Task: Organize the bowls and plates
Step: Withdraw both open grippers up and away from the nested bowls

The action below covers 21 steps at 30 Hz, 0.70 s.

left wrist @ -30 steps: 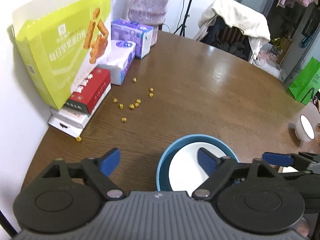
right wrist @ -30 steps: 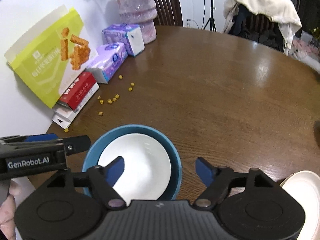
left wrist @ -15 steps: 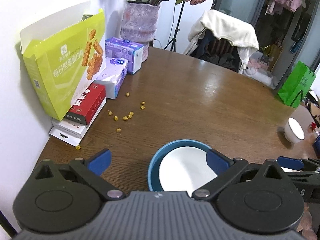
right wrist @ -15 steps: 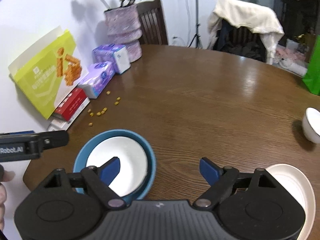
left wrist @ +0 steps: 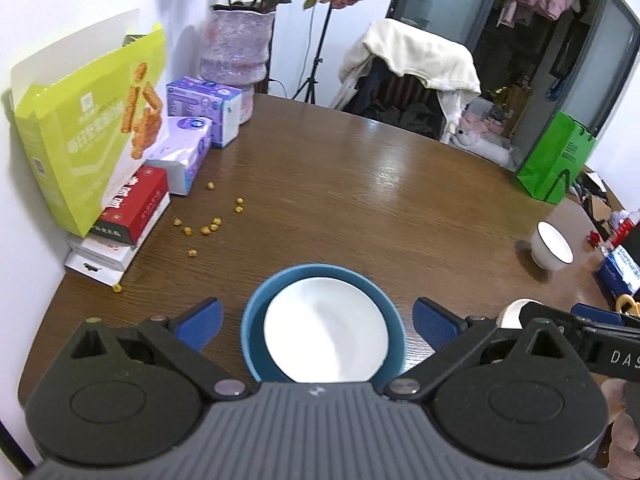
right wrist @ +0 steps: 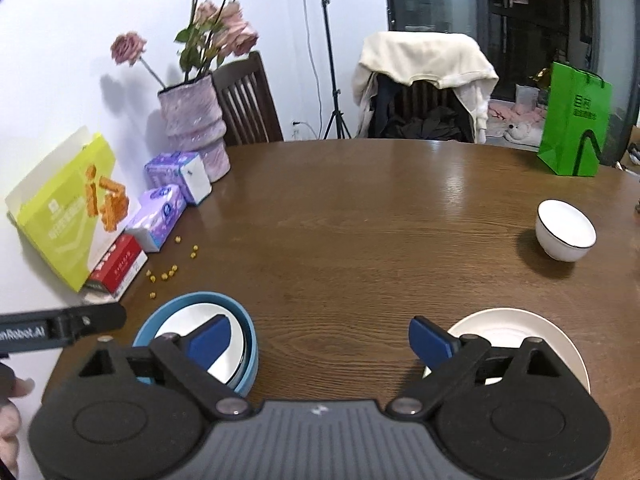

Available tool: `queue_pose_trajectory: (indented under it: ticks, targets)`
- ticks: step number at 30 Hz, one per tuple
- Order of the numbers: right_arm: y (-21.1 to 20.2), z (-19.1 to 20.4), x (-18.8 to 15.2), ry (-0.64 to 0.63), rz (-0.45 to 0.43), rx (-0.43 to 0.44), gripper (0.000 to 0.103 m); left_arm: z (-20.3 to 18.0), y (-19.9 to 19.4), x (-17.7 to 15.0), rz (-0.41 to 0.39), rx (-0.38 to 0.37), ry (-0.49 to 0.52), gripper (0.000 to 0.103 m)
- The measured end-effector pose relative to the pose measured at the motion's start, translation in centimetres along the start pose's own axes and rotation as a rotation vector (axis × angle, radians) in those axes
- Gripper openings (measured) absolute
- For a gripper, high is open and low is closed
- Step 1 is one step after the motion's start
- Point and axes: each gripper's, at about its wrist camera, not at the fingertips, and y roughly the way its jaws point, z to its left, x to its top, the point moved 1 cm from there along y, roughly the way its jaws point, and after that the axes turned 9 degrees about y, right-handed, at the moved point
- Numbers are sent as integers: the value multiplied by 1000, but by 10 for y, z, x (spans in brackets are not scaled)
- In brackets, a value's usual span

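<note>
A blue bowl point(left wrist: 256, 308) with a white bowl point(left wrist: 324, 336) nested inside sits near the table's front edge; it also shows in the right wrist view point(right wrist: 168, 312). My left gripper point(left wrist: 316, 322) is open above and behind it, one finger on each side, holding nothing. My right gripper point(right wrist: 320, 340) is open and empty, over bare table between the blue bowl and a cream plate point(right wrist: 532, 328). A small white bowl with a dark rim point(right wrist: 565, 235) stands at the right, also in the left wrist view point(left wrist: 551, 245).
Along the left wall stand a yellow-green snack box point(left wrist: 88, 148), a red box point(left wrist: 132, 204), purple tissue packs point(left wrist: 184, 152) and a pink vase point(left wrist: 236, 48). Small yellow bits point(left wrist: 208, 229) lie scattered nearby. A green bag point(right wrist: 572, 120) stands at the far right.
Both grippers have pulled up and back from the nested bowls, so more of the room shows. The left gripper's fingers have spread wider. The right gripper has shifted right; the cream plate is more visible.
</note>
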Motion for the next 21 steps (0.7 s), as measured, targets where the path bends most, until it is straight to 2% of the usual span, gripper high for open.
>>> queue_pose_trajectory:
  ticks: [21]
  targets:
    - [-46, -51, -13, 170, -97, -113, 96, -59, 3, 6, -28, -101, 142, 103]
